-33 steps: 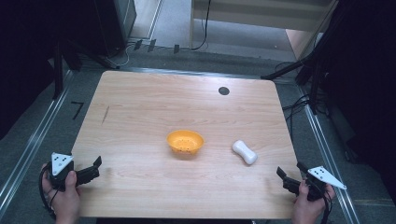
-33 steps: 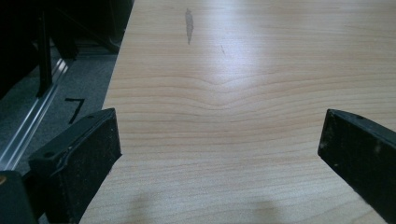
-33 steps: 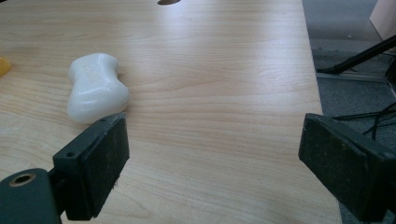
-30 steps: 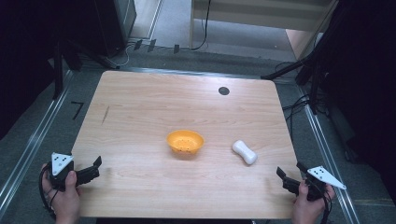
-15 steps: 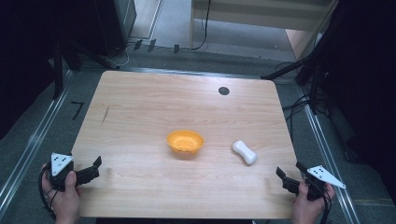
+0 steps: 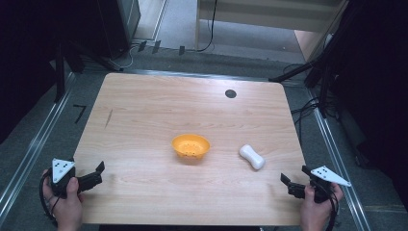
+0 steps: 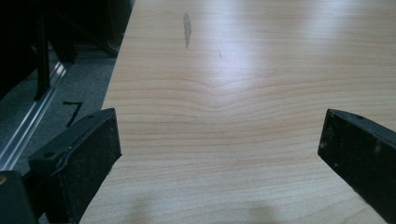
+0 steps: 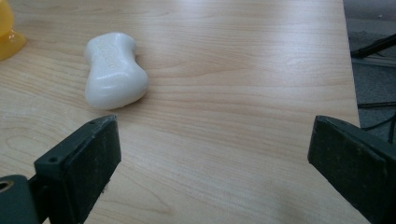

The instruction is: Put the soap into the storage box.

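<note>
White soap bar (image 6: 252,157) lies flat on table (image 6: 144,110), right of centre in high view, just right of orange bowl (image 6: 191,146); upper left in right gripper view. Change: right gripper (image 6: 294,182), lower right of frame, has just been opening its jaws; now wide, nothing btwn them. I read this as prep for approach to soap. Left gripper (image 6: 98,172), lower left, also open and empty, parked.
</note>
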A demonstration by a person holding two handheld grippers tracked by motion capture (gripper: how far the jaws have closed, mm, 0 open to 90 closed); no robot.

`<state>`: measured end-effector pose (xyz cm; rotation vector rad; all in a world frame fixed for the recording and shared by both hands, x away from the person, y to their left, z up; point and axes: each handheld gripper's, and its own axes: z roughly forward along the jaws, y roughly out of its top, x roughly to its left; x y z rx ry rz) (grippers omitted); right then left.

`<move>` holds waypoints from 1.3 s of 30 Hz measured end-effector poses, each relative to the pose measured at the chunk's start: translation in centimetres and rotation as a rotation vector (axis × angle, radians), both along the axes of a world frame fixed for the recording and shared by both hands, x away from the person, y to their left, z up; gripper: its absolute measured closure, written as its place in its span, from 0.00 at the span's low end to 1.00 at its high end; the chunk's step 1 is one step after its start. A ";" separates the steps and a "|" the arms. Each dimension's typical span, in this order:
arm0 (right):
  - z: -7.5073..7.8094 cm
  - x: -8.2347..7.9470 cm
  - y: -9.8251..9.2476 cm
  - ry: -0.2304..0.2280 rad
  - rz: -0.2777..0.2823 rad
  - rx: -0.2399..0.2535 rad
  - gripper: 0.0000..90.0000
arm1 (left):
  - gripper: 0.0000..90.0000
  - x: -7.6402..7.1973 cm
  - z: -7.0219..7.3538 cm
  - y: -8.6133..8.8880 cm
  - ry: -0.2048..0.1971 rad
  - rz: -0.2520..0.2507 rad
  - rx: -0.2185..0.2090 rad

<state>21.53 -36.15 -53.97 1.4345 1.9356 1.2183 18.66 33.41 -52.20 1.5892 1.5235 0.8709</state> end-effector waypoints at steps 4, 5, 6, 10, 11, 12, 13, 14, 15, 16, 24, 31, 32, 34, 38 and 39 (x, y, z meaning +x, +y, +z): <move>0.7 0.5 0.6 0.028 0.013 -0.052 0.03 | 0.00 0.0 0.0 -0.1 0.003 -0.005 0.009; 0.7 0.7 0.8 0.041 0.020 -0.063 0.03 | 0.00 0.0 0.0 -0.1 0.002 -0.005 0.010; 0.7 0.7 0.8 0.041 0.020 -0.063 0.03 | 0.00 0.0 0.0 -0.1 0.002 -0.005 0.010; 0.9 1.4 1.3 0.090 0.039 -0.101 0.03 | 0.00 0.0 0.0 -0.1 0.002 -0.004 0.012; 0.9 1.6 1.4 0.101 0.046 -0.103 0.03 | 0.00 0.0 0.0 -0.1 0.002 -0.005 0.013; 0.9 1.7 1.4 0.110 0.050 -0.104 0.03 | 0.00 0.0 0.0 -0.1 0.002 -0.005 0.013; 1.0 1.9 1.5 0.120 0.053 -0.105 0.03 | 0.00 0.0 0.0 -0.1 0.002 -0.005 0.013; 1.1 2.1 1.6 0.130 0.057 -0.108 0.03 | 0.00 0.0 0.0 -0.1 0.002 -0.005 0.013; 1.2 2.3 1.7 0.138 0.061 -0.111 0.03 | 0.00 0.0 0.0 -0.1 0.002 -0.005 0.013; 1.3 2.5 1.8 0.148 0.064 -0.118 0.03 | 0.00 0.0 0.0 -0.1 0.002 -0.005 0.013; 2.2 4.0 2.9 0.236 0.095 -0.163 0.03 | 0.00 0.0 0.0 -0.1 0.004 -0.009 0.010; 2.4 5.0 3.6 0.290 0.109 -0.181 0.03 | 0.00 0.0 0.0 -0.1 0.004 -0.009 0.009; 2.5 5.3 3.8 0.305 0.112 -0.188 0.03 | 0.00 0.0 0.0 -0.1 0.004 -0.009 0.010; 2.6 5.5 4.1 0.312 0.113 -0.195 0.03 | 0.00 0.1 0.0 -0.1 0.003 -0.008 0.009; 2.8 5.9 4.4 0.322 0.116 -0.205 0.03 | 0.00 0.1 0.0 -0.1 0.002 -0.008 0.007; 2.8 6.0 4.5 0.326 0.117 -0.204 0.03 | 0.00 0.1 0.0 0.0 0.004 -0.009 0.008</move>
